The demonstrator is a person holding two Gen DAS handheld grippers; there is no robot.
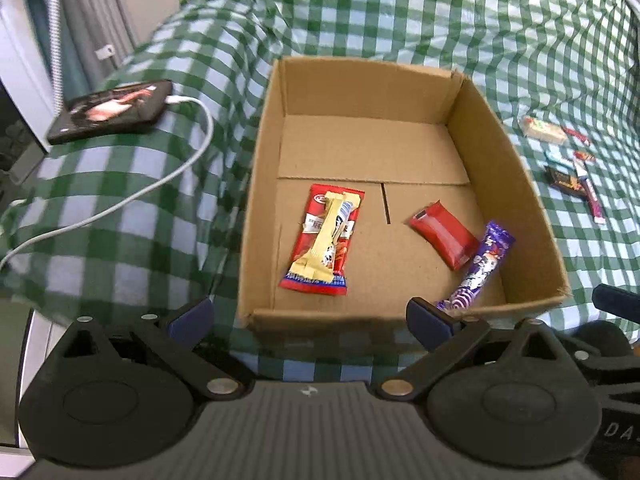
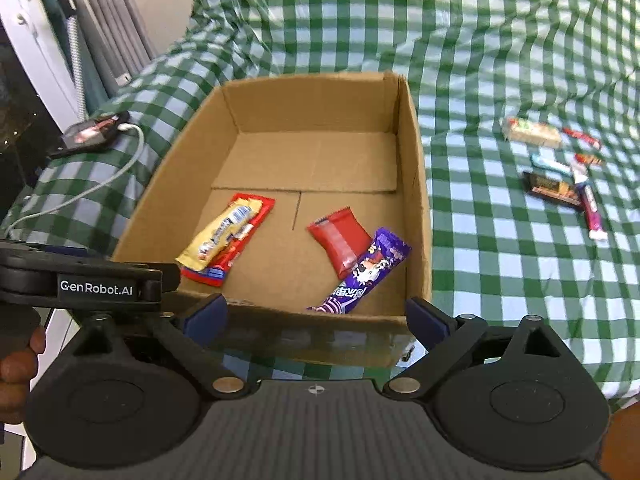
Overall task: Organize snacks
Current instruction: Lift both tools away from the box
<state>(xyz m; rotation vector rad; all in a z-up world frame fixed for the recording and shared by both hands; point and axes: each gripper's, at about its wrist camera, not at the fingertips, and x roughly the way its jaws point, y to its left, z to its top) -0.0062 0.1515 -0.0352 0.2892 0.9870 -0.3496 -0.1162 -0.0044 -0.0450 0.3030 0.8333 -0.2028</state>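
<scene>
An open cardboard box (image 1: 520, 184) (image 2: 416, 184) sits on the green checked cloth. Inside lie a yellow bar (image 1: 326, 240) (image 2: 218, 236) on top of a red packet (image 1: 338, 284) (image 2: 224, 268), a small red pouch (image 1: 444, 236) (image 2: 340, 236) and a purple bar (image 1: 480, 268) (image 2: 368, 272). Several loose snacks (image 1: 568, 168) (image 2: 560, 168) lie on the cloth right of the box. My left gripper (image 1: 310, 320) is open and empty at the box's near edge. My right gripper (image 2: 316, 318) is open and empty at the same edge; the left gripper's body (image 2: 80, 280) shows at its left.
A black phone (image 1: 112, 110) (image 2: 92, 134) with a white charging cable (image 1: 132, 196) (image 2: 100, 184) lies on the cloth left of the box. A curtain and window frame (image 1: 48, 40) stand beyond the table's left edge.
</scene>
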